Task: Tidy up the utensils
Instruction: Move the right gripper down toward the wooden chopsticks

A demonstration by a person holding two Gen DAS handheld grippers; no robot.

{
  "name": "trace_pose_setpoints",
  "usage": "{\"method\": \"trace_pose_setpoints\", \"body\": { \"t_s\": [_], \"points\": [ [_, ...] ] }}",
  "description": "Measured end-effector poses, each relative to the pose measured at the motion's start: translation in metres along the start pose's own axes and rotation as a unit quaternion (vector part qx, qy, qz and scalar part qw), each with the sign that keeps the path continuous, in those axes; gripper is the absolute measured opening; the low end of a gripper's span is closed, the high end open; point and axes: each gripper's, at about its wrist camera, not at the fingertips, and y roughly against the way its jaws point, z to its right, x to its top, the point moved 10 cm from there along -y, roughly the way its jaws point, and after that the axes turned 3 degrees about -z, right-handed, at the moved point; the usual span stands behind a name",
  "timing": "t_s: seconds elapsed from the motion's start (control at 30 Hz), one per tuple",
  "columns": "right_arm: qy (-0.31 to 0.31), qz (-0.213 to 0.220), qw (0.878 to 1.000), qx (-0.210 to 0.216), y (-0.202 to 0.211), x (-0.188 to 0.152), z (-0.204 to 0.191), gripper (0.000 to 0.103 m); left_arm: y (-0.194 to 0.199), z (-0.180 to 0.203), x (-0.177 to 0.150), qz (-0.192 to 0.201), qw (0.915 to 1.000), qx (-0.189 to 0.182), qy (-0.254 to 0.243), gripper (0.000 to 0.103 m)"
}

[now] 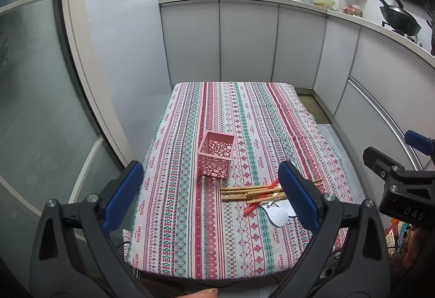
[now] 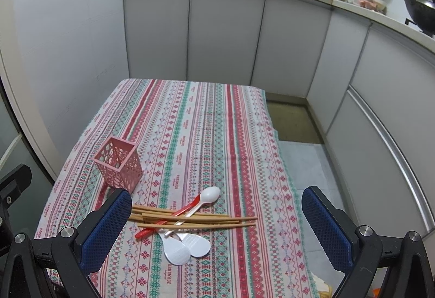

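Right wrist view is showing the bench [image 2: 190, 118] lying mostly bare, offering open room behind the pile, though its right edge is dropping off near the chopstick tips. The pink holder [image 2: 118, 165], upright left of the pile, is probably light and tippable. Thin chopsticks [image 2: 190, 219] and slick plastic spoons [image 2: 187, 243] are lying crossed; pinching at mid-shaft seems safest. Right gripper [image 2: 217, 227] and left gripper [image 1: 210, 194] are both hanging wide-jawed, empty.

Your left gripper [image 1: 210, 186] has black plastic arms, silver screws and blue textured pads [image 1: 123, 196]. Your right gripper [image 2: 217, 227] matches; its housing reads "DAS" in white.
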Motion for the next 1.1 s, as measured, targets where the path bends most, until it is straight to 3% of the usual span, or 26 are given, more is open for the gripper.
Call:
{"method": "trace_pose_setpoints", "body": {
  "t_s": [0.3,0.57,0.63,0.77,0.97,1.1],
  "points": [
    [-0.010,-0.045,0.999,0.019,-0.039,-0.011,0.011,0.103,-0.045,0.010,-0.009,-0.052,0.9969,-0.047,-0.037,0.099],
    [-0.048,-0.109,0.992,0.040,-0.101,-0.035,0.034,0.103,-0.089,0.022,-0.010,-0.065,0.9940,-0.069,-0.056,0.099],
    [-0.061,-0.145,0.987,0.033,-0.125,-0.048,0.043,0.103,-0.105,0.030,-0.015,-0.074,0.9920,-0.073,-0.072,0.099],
    [-0.082,-0.176,0.980,0.041,-0.160,-0.063,0.057,0.103,-0.132,0.054,-0.031,-0.094,0.9841,-0.103,-0.110,0.099],
    [-0.126,-0.241,0.962,0.034,-0.213,-0.100,0.080,0.098,-0.160,0.076,-0.041,-0.117,0.9760,-0.134,-0.126,0.099],
    [-0.181,-0.268,0.944,0.072,-0.235,-0.115,0.084,0.096,-0.179,0.081,-0.045,-0.137,0.9730,-0.134,-0.128,0.099]
  ]
}}
